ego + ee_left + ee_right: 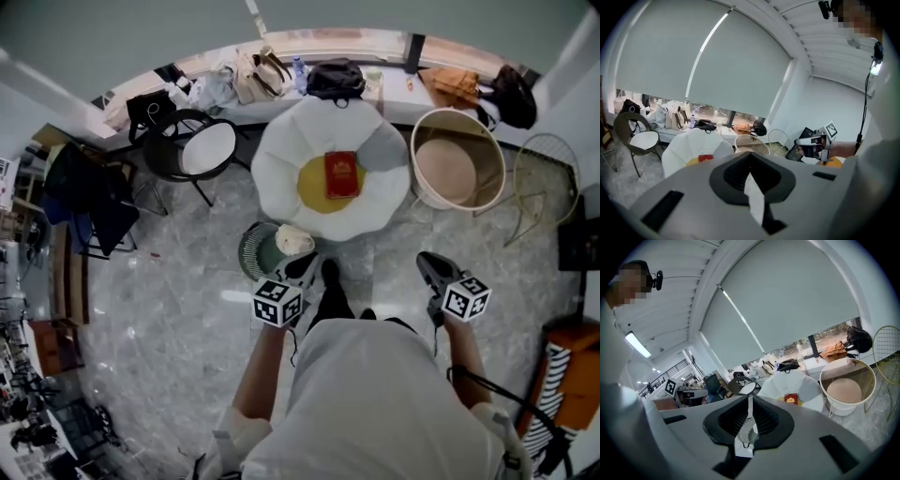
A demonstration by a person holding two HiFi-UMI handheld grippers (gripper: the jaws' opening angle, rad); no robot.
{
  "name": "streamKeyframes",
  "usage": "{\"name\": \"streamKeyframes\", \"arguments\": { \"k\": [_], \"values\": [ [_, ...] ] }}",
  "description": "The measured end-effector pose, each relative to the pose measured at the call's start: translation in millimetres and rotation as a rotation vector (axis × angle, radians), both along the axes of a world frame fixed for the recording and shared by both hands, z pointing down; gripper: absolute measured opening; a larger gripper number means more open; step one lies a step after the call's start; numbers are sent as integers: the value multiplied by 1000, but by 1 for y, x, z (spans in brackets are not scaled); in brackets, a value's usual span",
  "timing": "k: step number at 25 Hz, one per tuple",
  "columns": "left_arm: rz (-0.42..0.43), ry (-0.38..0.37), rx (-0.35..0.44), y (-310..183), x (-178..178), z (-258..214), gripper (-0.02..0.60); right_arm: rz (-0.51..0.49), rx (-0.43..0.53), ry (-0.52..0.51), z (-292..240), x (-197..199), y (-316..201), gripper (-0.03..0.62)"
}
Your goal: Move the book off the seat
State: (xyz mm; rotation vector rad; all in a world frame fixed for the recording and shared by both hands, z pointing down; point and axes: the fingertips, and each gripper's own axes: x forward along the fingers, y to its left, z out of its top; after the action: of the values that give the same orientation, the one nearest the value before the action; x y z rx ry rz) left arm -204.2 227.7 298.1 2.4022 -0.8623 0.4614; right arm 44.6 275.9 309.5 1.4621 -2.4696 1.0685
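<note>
Your book (341,174) is lying flat on the yellow cushion (314,190) in the middle of the white petal-shaped seat (279,159). Your left tool (305,267) and right tool (429,262) are both closed with nothing in them - held over the floor (187,309) on your side of the seat, well apart from the book.

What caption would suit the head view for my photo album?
Both shut, the left tool and right tool point toward a red book lying on the yellow cushion of a white petal-shaped seat.
</note>
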Motion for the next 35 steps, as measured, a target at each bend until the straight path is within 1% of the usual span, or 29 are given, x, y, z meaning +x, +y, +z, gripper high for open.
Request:
{"name": "streamKeyframes", "arguments": {
  "k": [3, 8, 14, 20, 24, 28, 35],
  "values": [
    [27, -5, -8, -27, -5, 2, 2, 2, -6, 7, 2, -9, -22, 51],
    [73, -13, -26, -65, -15, 11, 2, 34, -27, 11, 5, -26, -53, 51],
    [133, -53, -13, -109, -27, 19, 2, 59, -56, 25, 11, -44, -90, 51],
    [145, -29, -46, -146, -44, 29, 2, 77, -71, 47, 18, -59, -128, 51],
    [150, -22, -69, -161, -51, 37, 2, 96, -85, 53, 24, -62, -141, 51],
    [155, -23, -78, -165, -53, 43, 2, 100, -96, 55, 29, -64, -144, 51],
    [157, -26, -88, -166, -45, 44, 2, 92, -103, 53, 27, -62, -151, 51]
  ]
}}
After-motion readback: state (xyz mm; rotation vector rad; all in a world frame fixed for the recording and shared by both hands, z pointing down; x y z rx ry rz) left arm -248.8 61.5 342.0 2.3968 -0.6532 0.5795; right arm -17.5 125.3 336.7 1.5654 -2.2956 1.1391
